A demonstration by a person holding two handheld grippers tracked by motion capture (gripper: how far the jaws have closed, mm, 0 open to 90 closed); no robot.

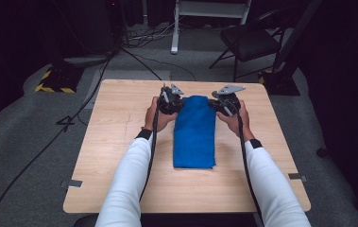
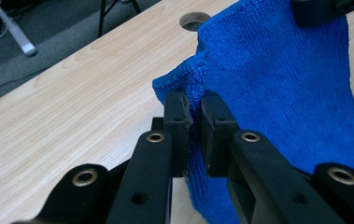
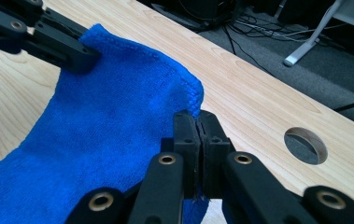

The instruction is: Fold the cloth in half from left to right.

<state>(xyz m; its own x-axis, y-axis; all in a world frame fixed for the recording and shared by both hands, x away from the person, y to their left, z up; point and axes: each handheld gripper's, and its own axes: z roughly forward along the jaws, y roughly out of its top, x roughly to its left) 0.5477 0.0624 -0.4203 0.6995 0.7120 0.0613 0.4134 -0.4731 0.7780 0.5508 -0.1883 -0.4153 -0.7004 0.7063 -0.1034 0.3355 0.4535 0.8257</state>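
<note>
A folded blue towel (image 1: 194, 135) is laid along the middle of the wooden bench (image 1: 115, 142), its far corners pinched and raised by the left gripper (image 2: 192, 116) and right gripper (image 3: 198, 128).

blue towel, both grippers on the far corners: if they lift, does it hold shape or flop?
Probably flops: the blue towel already sags between the left gripper and the right gripper. Its looped pile looks grippy, so slipping seems unlikely. Likely light; the folded layers may open as it leaves the table.
</note>
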